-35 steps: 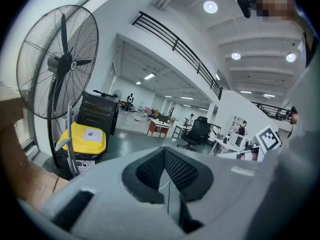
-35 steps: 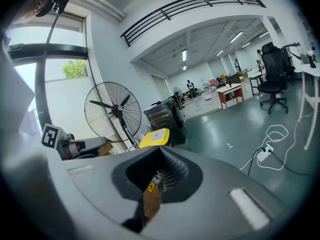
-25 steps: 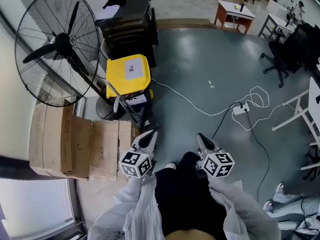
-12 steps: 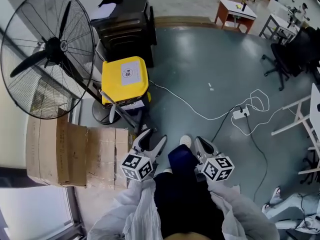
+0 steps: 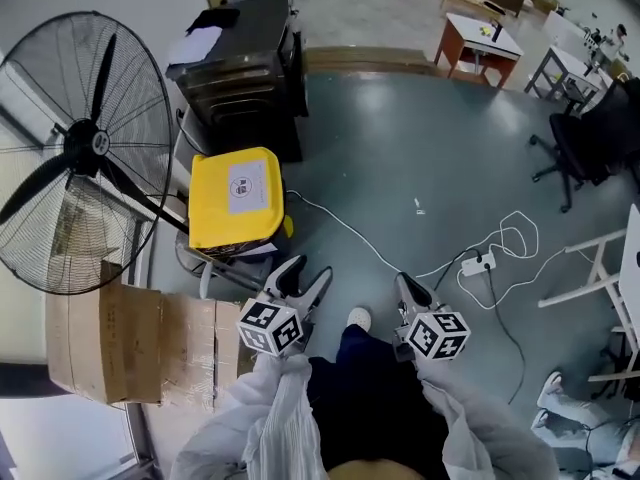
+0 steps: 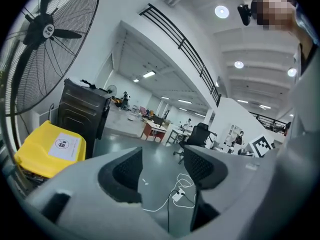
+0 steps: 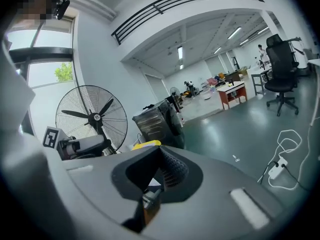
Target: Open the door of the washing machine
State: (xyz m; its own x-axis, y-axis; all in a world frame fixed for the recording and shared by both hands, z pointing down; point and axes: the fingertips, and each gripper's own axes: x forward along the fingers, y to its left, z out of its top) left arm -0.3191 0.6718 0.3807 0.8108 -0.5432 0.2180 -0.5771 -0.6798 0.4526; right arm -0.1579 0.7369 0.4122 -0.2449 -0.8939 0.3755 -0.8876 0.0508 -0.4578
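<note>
No washing machine or door that I can recognise shows in any view. My left gripper (image 5: 308,278) is held low in front of the person's body, over the grey floor, jaws wide apart and empty. In the left gripper view (image 6: 162,166) only floor and a white cable show between its dark pads (image 6: 127,171). My right gripper (image 5: 404,286) hangs level with it on the other side of the person's legs. Its jaws are pressed together with nothing held, and its tips meet in the right gripper view (image 7: 160,153).
A yellow-lidded bin (image 5: 235,190) stands just ahead on the left, below a big floor fan (image 5: 85,158). Behind them is a dark metal cabinet (image 5: 245,63). Cardboard boxes (image 5: 130,343) lie at the left. A power strip with white cable (image 5: 472,264) crosses the floor on the right.
The left gripper's jaws have gone from together to wide apart. The person has walked forward, so the fan, yellow bin and boxes have shifted down and left in the head view.
</note>
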